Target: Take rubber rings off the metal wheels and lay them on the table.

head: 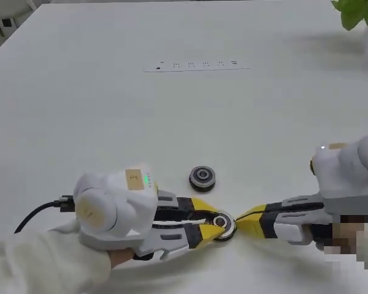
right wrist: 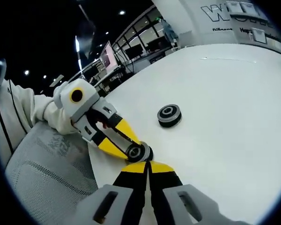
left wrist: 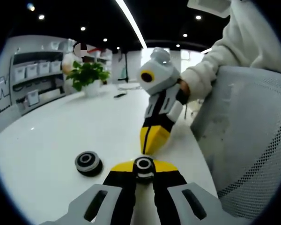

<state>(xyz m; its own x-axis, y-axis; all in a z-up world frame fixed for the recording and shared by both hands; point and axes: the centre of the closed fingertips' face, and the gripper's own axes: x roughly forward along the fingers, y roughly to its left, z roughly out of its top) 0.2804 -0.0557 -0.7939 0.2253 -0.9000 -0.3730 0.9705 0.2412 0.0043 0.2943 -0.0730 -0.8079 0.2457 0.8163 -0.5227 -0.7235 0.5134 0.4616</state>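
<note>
A small metal wheel with a black rubber ring [head: 223,224] sits just above the near table edge, and my left gripper [head: 217,224] is shut on it with its yellow jaws. In the left gripper view the wheel [left wrist: 144,166] sits between my tips. My right gripper [head: 240,219] comes in from the right, jaws shut, tips against the wheel's rim [right wrist: 139,152]. I cannot tell whether they pinch the ring. A second wheel with its ring [head: 202,177] lies flat on the table just behind, also seen in the two gripper views [left wrist: 88,162] [right wrist: 169,115].
The white table [head: 184,116] stretches far ahead. A white strip with markings [head: 196,64] lies across it further back. A green plant [head: 356,12] stands at the far right corner. A grey mesh chair [left wrist: 243,140] is close to the table's near edge.
</note>
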